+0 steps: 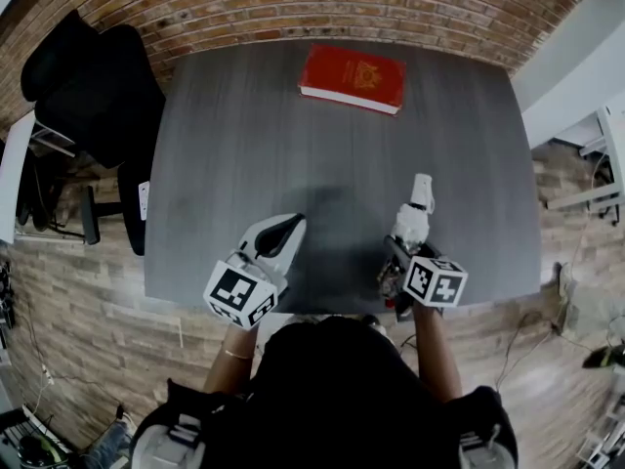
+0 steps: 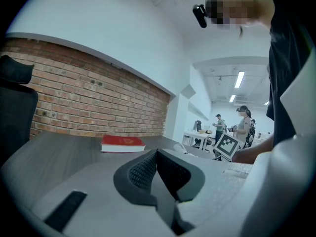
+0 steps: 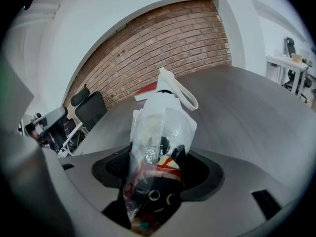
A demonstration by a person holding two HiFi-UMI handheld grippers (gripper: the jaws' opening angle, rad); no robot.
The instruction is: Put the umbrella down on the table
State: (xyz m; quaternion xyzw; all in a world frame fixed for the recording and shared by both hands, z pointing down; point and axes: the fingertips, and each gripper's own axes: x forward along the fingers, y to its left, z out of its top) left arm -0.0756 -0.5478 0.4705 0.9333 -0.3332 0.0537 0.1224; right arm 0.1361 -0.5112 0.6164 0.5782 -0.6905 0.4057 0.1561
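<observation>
The folded umbrella (image 3: pixel 159 132) has a dark patterned canopy in a clear plastic sleeve and a white handle with a wrist loop. My right gripper (image 3: pixel 158 168) is shut on its canopy end, and the handle points away from me. In the head view the umbrella (image 1: pixel 414 221) is over the near right part of the grey table (image 1: pixel 244 145), ahead of the right gripper (image 1: pixel 402 254). Whether it touches the tabletop I cannot tell. My left gripper (image 1: pixel 289 225) hovers over the table's near edge, to the left. Its pads (image 2: pixel 148 169) meet with nothing between them.
A red book (image 1: pixel 352 78) lies at the far middle of the table, by the brick wall. A black office chair (image 1: pixel 93 86) stands off the far left corner. In the left gripper view, people (image 2: pixel 243 125) stand by white desks in the background.
</observation>
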